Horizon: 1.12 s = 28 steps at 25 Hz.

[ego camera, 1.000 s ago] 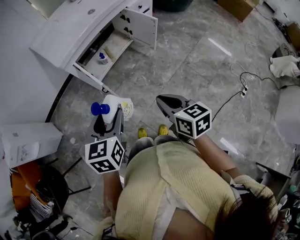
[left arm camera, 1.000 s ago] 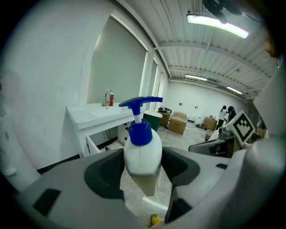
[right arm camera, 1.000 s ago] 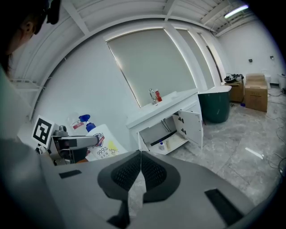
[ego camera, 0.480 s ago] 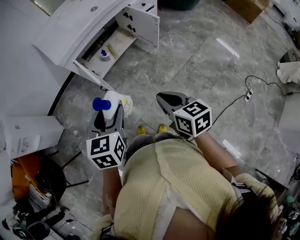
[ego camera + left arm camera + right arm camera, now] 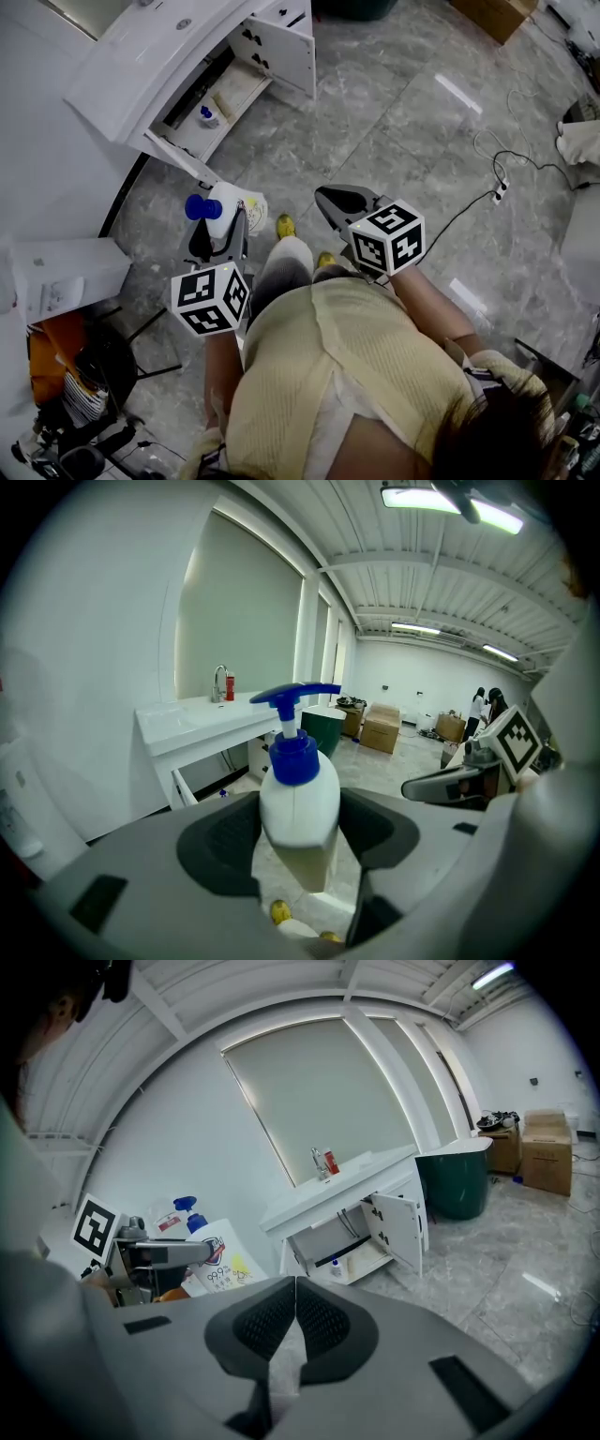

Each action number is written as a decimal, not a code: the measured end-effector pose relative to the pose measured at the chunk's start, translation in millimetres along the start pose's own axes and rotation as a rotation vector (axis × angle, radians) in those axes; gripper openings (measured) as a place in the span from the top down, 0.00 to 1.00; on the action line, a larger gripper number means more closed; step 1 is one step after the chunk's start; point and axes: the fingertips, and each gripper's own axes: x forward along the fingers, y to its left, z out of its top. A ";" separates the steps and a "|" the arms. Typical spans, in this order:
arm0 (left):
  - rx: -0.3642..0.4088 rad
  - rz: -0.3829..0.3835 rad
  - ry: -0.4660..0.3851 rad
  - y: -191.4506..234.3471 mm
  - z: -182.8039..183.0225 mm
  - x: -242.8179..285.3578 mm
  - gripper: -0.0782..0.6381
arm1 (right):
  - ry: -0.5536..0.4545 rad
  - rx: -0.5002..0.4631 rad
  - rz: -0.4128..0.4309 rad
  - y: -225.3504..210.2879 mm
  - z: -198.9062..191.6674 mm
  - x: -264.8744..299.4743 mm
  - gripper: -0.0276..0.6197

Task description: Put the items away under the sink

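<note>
White pump bottle (image 5: 298, 799) with a blue top is clamped between the left gripper's (image 5: 220, 234) jaws. The right gripper (image 5: 323, 199) alongside is closed on nothing. Between them, one yellow shoe (image 5: 285, 225) has stepped forward toward the open cabinet (image 5: 281, 52) ahead.

Overall: bright, even indoor light in all three views; the white sink cabinet (image 5: 178, 70) sits close to overexposure.
Source: ceiling tube lights (image 5: 450, 503), high above and to the right of the sink cabinet in the left gripper view.
Glare: white streaks (image 5: 457, 94) on the glossy floor, to the right of the sink cabinet.
Shadows: soft and faint; darkest inside the open sink cabinet.
Distortion: both gripper views are fisheye, with black corners and lines bowing around the sink cabinet.
Focus: the pump bottle (image 5: 300, 789) in front of the sink cabinet is sharp; the grey jaw bodies nearest the lens are soft.
</note>
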 end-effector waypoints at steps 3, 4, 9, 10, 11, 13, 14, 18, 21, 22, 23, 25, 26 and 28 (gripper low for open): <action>0.002 -0.011 0.006 0.4 3.3 9.3 0.49 | -0.001 0.007 -0.008 -4.4 2.6 2.7 0.92; 0.002 -0.015 0.008 1.0 4.7 13.5 0.49 | -0.002 0.009 -0.010 -5.9 4.1 3.9 0.92; 0.008 -0.037 0.013 4.2 13.1 38.3 0.49 | -0.001 0.017 -0.033 -19.7 10.4 11.6 0.92; 0.009 -0.043 0.015 4.3 15.0 42.8 0.49 | 0.000 0.022 -0.038 -22.8 11.7 13.2 0.92; 0.010 -0.049 0.017 4.8 17.1 47.6 0.49 | 0.001 0.026 -0.043 -25.8 13.5 15.4 0.92; 0.010 -0.062 0.023 7.6 20.9 58.4 0.49 | 0.005 0.031 -0.052 -31.8 18.0 22.5 0.92; 0.010 -0.068 0.027 10.3 22.7 64.5 0.49 | 0.007 0.034 -0.057 -34.7 20.5 27.5 0.92; -0.001 -0.084 0.038 28.5 34.0 88.4 0.49 | 0.023 0.047 -0.068 -41.7 33.0 54.7 0.92; -0.012 -0.096 0.040 40.9 43.4 103.7 0.49 | 0.038 0.048 -0.071 -45.1 42.9 75.2 0.92; -0.013 -0.100 0.042 44.6 46.1 108.5 0.49 | 0.042 0.048 -0.072 -46.2 46.1 81.6 0.92; -0.013 -0.104 0.045 48.2 48.2 113.2 0.49 | 0.046 0.049 -0.073 -47.1 49.1 87.8 0.92; -0.016 -0.114 0.055 55.5 50.8 122.6 0.49 | 0.055 0.050 -0.075 -48.7 53.7 99.7 0.92; -0.017 -0.120 0.061 59.1 51.5 127.6 0.49 | 0.058 0.051 -0.077 -49.7 55.8 105.5 0.92; -0.017 -0.133 0.073 66.7 53.0 138.4 0.49 | 0.065 0.055 -0.084 -52.1 60.3 117.3 0.92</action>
